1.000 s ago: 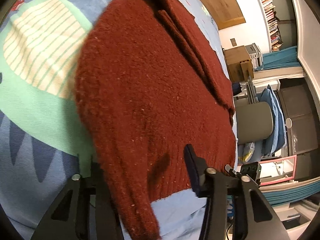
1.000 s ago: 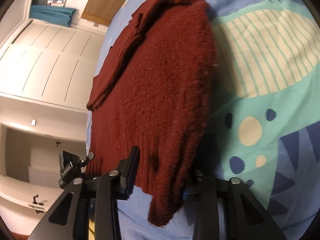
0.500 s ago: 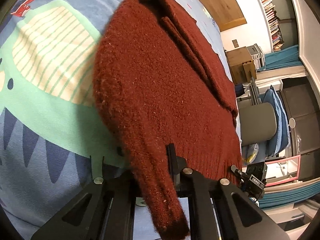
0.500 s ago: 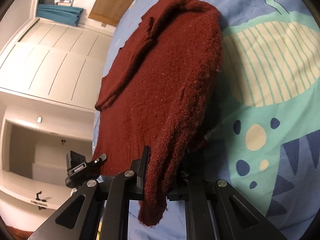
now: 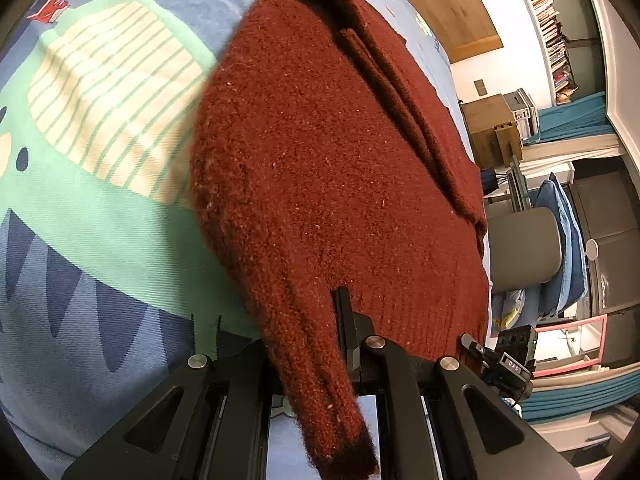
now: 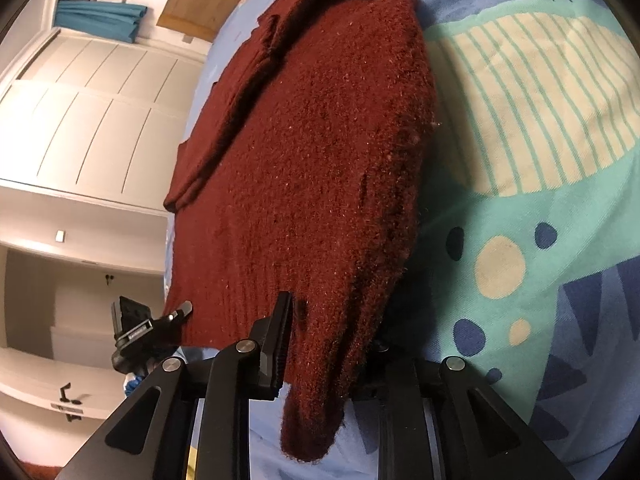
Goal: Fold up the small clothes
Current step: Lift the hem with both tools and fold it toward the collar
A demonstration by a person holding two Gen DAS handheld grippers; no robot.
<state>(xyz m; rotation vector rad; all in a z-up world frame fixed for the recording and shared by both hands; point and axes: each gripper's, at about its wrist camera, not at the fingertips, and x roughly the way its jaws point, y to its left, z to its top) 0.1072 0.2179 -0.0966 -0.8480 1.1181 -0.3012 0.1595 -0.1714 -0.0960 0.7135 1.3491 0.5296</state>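
Dark red sweater point(image 5: 340, 168) lies on the bed point(image 5: 104, 240). Left claw point(image 5: 308, 344) clamped tight on one sleeve. Right claw point(image 6: 324, 332), just eased slightly, pinches the other sleeve — presumably to fold inward.

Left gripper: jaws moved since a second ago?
Yes. The left gripper has shut on the sweater sleeve. Earlier its jaws stood wide, the left one over the bedsheet's dark triangles; now both pinch the sleeve.
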